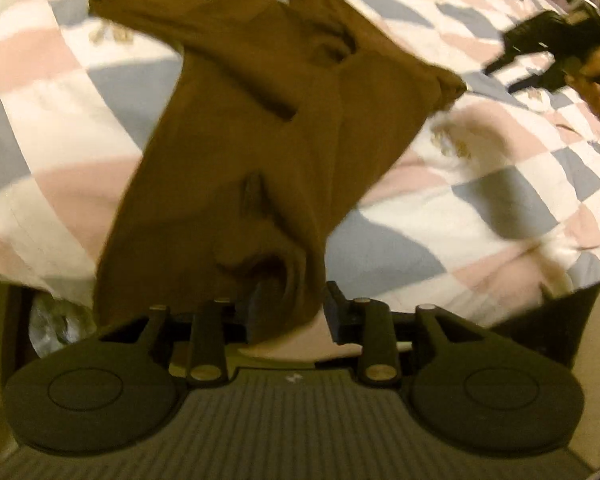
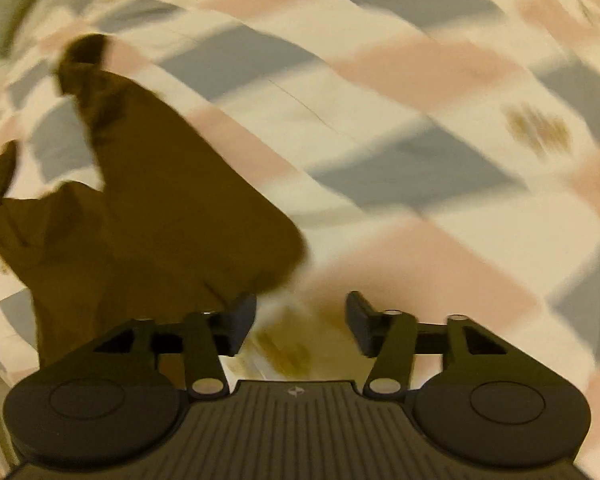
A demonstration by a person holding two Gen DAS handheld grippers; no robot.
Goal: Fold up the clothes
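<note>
L gripper pinches the brown long-sleeved knit garment, which trails over the pink-grey-white checked quilt. R gripper spread, empty, beside it. Risk: thin bunched grip slips w/ a tug, sleeves tangle.

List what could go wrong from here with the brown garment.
1. Only the left gripper pinches the brown garment, by a small bunched fold, so it may slip free.
2. The right gripper is open and empty, so the cloth hangs twisted and sleeves may tangle.
3. Blur suggests fast motion over the checkered quilt.
</note>
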